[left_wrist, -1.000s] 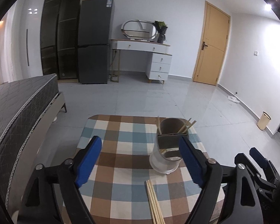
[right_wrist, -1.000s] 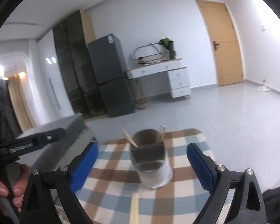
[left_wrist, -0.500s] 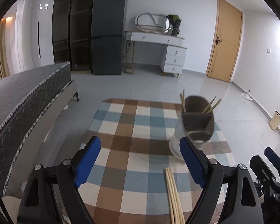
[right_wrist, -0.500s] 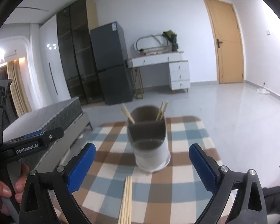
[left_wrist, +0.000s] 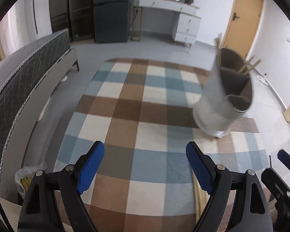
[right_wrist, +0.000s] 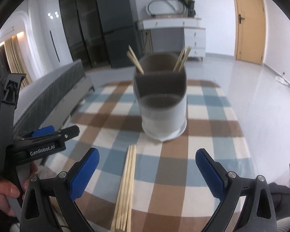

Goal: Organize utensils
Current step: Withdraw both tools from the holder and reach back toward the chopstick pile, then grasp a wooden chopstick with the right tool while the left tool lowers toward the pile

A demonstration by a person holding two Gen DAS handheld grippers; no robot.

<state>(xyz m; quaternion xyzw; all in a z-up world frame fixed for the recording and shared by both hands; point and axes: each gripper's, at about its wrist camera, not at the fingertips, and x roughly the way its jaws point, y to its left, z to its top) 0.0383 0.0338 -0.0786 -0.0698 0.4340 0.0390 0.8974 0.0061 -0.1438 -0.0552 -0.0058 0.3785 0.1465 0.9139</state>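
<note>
A grey cylindrical utensil holder point(right_wrist: 163, 106) with dividers stands on the checked tablecloth point(right_wrist: 212, 135). Chopsticks lean in its back compartments, left point(right_wrist: 135, 60) and right point(right_wrist: 182, 58). A bundle of loose wooden chopsticks point(right_wrist: 126, 189) lies on the cloth in front of it. My right gripper point(right_wrist: 147, 171) is open and empty, above the bundle's near half. My left gripper point(left_wrist: 145, 167) is open and empty over the cloth, left of the holder point(left_wrist: 225, 98); the bundle point(left_wrist: 198, 203) shows blurred behind its right finger. The left gripper also shows in the right wrist view point(right_wrist: 42, 133).
The table's left edge point(left_wrist: 54, 147) borders a dark mattress point(left_wrist: 19, 73). A plastic bag point(left_wrist: 27, 177) lies on the floor beside it. A fridge point(right_wrist: 118, 29), a white dresser point(right_wrist: 176, 36) and a door point(right_wrist: 249, 21) stand at the far wall.
Both grippers have tilted down toward the table. The left view has swung left, so the holder now sits at its right. The right gripper has come closer to the loose chopsticks.
</note>
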